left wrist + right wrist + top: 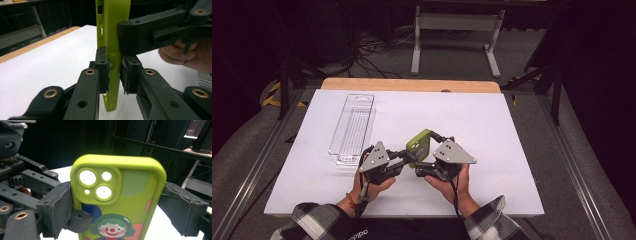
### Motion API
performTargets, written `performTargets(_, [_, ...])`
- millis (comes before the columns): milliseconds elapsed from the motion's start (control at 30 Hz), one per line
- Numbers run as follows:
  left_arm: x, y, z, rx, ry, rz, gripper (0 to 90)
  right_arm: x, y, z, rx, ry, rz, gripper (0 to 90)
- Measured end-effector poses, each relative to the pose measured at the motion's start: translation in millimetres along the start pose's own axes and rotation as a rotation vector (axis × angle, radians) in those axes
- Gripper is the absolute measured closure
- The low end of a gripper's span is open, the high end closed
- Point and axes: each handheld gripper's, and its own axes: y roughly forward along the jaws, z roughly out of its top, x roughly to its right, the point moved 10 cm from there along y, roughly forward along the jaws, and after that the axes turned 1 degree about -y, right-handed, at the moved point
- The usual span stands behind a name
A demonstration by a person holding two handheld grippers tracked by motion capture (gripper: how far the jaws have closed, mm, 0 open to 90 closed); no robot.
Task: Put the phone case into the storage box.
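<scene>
Above the white table (492, 125) (dark room), both tongs clamp the phone case (419, 145).

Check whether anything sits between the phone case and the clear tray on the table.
Nothing visible does. The green phone case is held above the table by both claws, left claw and right claw. The white surface toward the clear tray is bare.

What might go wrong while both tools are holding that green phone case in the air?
The case is soft. The left tool pinches its thin edge while the right tool clamps across its width, so pulling in different directions may bend or twist it.

It is held above the table; if either grip slips, it may swing or drop.

The tools sit close together and may knock each other.
</scene>
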Motion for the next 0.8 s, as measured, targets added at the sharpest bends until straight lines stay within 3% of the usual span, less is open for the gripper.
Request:
performTargets(300, [-5.4,-4.8,-0.9,-0.016,0.027,0.015,77.9,10.2,-11.2,7.2,0.018,-0.028,-0.019,15.2])
performTargets(533, [-10.1,-10.1,0.0,-0.023,0.043,0.026,77.9,23.6,-22.4,8.1,0.008,-0.053,-0.038,15.0])
performTargets(633, [-10.8,-11.3,0.9,-0.012,0.029,0.032,77.9,27.4,-25.3,6.2,-0.004,-0.075,-0.048,15.3])
performTargets(800, [-14.5,-16.1,2.1,-0.017,0.044,0.038,77.9,30.2,-28.3,0.4,-0.028,-0.073,-0.033,14.8])
